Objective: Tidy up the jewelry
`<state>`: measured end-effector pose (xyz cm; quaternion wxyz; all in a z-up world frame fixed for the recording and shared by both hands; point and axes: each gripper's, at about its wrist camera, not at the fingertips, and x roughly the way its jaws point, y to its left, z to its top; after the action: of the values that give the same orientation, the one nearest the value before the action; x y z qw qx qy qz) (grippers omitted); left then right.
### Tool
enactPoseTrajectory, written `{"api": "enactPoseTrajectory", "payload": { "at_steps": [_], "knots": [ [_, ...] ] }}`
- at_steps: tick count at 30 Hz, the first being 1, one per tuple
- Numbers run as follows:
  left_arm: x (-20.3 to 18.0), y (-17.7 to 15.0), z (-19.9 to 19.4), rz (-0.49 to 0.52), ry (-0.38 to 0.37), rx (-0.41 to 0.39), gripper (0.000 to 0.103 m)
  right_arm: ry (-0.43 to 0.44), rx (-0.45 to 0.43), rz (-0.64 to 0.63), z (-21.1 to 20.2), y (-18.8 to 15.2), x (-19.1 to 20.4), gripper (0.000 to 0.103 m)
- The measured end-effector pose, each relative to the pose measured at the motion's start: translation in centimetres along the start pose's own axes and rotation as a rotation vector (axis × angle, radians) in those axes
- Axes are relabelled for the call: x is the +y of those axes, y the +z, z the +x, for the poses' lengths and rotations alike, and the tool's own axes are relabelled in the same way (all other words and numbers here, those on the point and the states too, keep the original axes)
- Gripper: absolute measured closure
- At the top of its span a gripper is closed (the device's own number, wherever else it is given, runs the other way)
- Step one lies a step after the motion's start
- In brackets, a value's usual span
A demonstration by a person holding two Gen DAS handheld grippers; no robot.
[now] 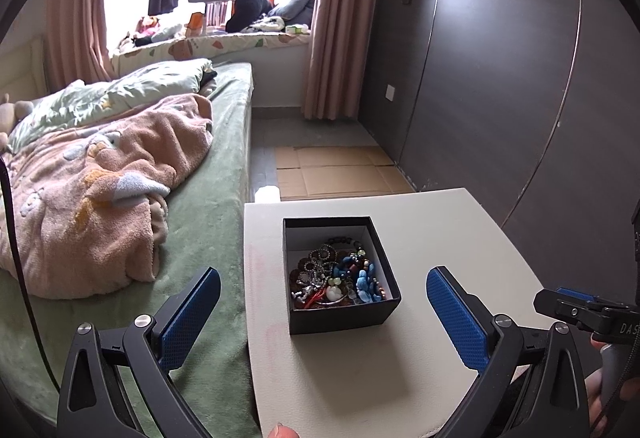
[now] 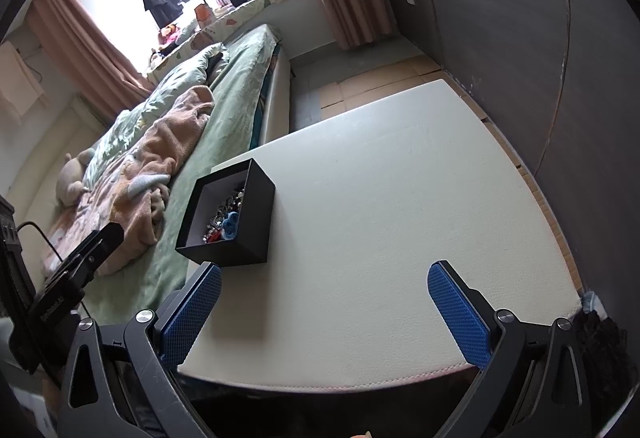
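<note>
A bed with a green sheet and a rumpled pink blanket runs along the left, touching a white table. On the table, near its bed-side edge, sits an open black box holding a tangled heap of jewelry: beads, metal chains and blue pieces. The left tool hovers just in front of the box with its blue-padded jaws wide apart and empty, and further right the right tool hangs over bare table, also spread open and empty.
</note>
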<state>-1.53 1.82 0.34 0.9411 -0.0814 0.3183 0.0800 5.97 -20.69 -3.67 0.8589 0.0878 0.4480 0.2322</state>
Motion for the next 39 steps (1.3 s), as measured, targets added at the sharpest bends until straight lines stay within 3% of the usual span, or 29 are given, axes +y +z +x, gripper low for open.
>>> {"api": "enactPoseTrajectory", "payload": {
  "at_steps": [39],
  "knots": [
    [-0.3, -0.1, 0.3, 0.035, 0.023, 0.006, 0.000, -0.047, -0.008, -0.066, 0.1, 0.1, 0.9, 0.000]
  ]
}}
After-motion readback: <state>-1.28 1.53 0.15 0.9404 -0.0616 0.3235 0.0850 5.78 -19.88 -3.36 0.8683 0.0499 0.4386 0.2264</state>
